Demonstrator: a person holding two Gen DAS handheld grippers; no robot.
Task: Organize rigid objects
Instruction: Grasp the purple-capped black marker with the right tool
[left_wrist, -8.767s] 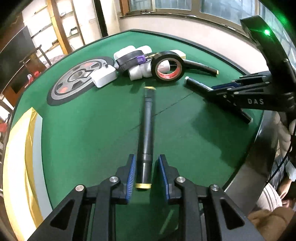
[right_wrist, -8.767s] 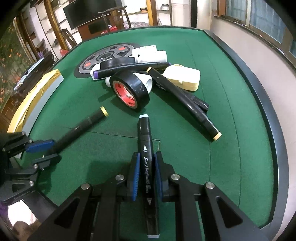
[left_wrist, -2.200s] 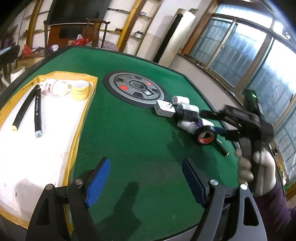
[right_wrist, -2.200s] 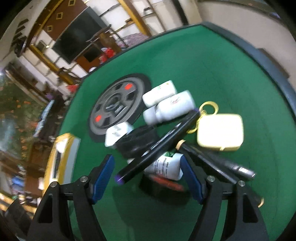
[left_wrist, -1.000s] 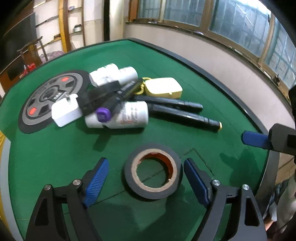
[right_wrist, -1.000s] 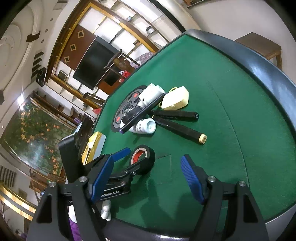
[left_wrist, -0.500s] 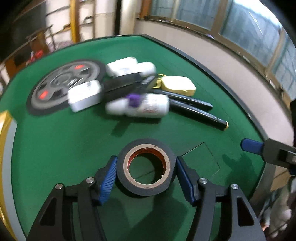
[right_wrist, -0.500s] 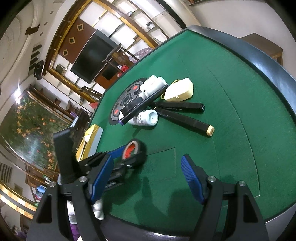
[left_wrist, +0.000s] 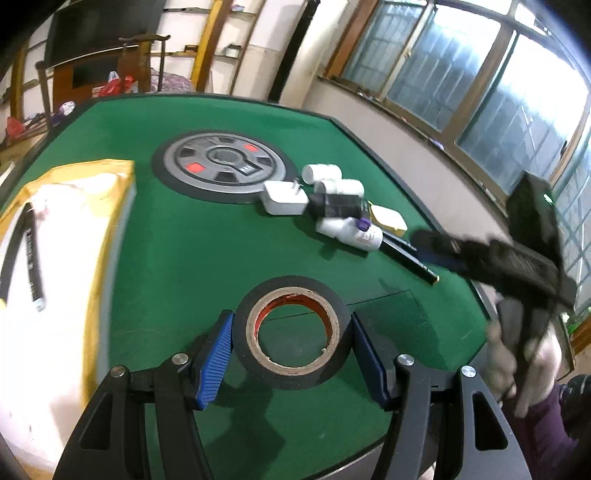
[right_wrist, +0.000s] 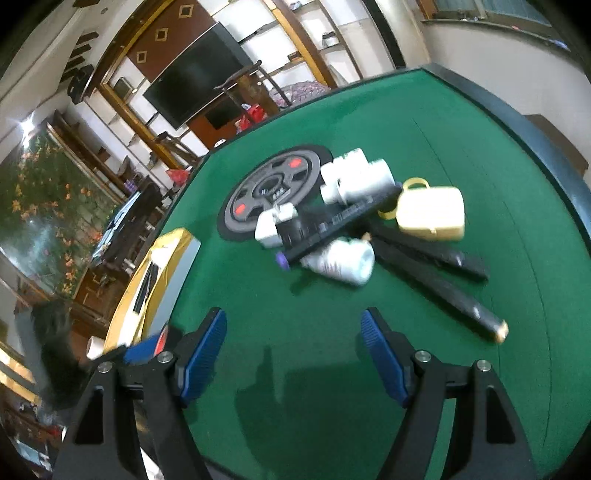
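Over on the left, two black markers (left_wrist: 22, 254) are laid in the yellow-rimmed tray (left_wrist: 110, 221). Just right of the tray, the black tape roll (left_wrist: 291, 332) is clamped flat between the blue pads (left_wrist: 214, 354) of the left gripper (left_wrist: 291, 354), lifted off the green table (left_wrist: 184, 251). Further right of the tray, the right gripper (right_wrist: 291, 354) is held low and tilted, jaws spread wide with nothing in them, aimed at the pile of white bottles (right_wrist: 354, 177), purple-capped marker (right_wrist: 332, 225) and yellow case (right_wrist: 432, 214).
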